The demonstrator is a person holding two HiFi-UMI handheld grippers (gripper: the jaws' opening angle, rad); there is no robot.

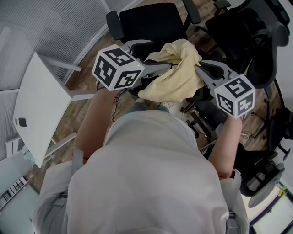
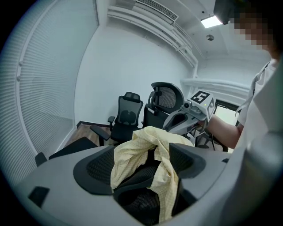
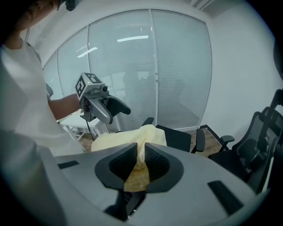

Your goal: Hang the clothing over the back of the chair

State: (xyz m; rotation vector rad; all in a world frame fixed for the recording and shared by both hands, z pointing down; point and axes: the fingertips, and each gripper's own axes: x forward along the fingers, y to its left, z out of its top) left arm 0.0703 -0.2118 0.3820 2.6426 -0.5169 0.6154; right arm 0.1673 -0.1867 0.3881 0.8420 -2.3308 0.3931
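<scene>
The left gripper (image 2: pixel 143 154) and right gripper (image 3: pixel 140 152) each clamp the yellow cloth (image 1: pixel 176 75), bunched between them at upper centre, just below the black chair (image 1: pixel 151 20).

This is an office. A black swivel chair (image 1: pixel 153 20) with padded armrests stands on a wood-plank floor (image 1: pixel 87 80), and more mesh-backed office chairs (image 2: pixel 128 115) with headrests line the far wall. Full-height glass partitions (image 3: pixel 177 66) in slim frames close off the room, with slatted blinds (image 1: pixel 46 23) along one side. A plain white table (image 1: pixel 36 105) sits by the blinds. Overhead are a flat ceiling light panel (image 2: pixel 211 20) and a long ventilation grille (image 2: pixel 157 9).
</scene>
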